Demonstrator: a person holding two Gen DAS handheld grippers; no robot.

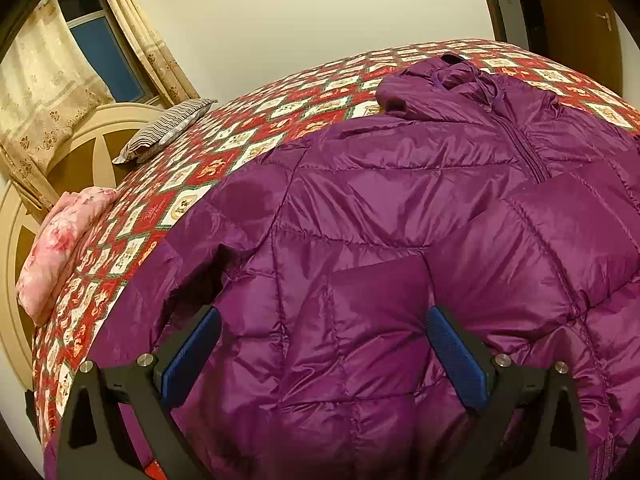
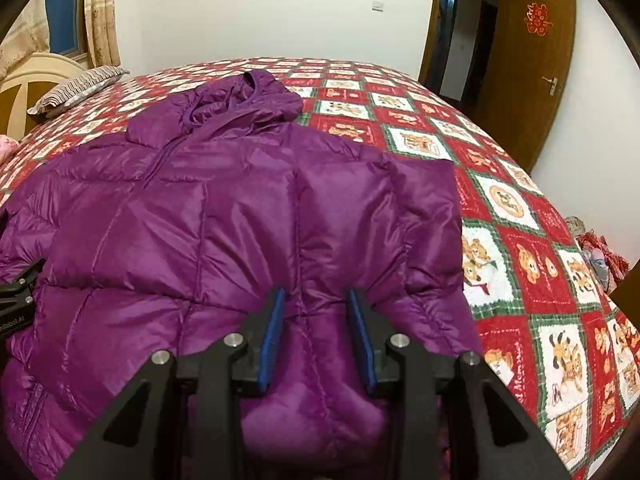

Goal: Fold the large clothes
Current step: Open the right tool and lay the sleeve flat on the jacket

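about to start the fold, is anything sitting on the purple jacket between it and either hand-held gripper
Nothing visible. The purple jacket lies bare on the bedspread, directly under the left hand-held gripper and the right hand-held gripper. The striped pillow lies well off to the side.

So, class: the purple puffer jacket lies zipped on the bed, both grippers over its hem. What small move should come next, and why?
Probably close the right gripper on the puffer jacket: a ridge of fabric already sits between its pads, while the left gripper stands wide open.
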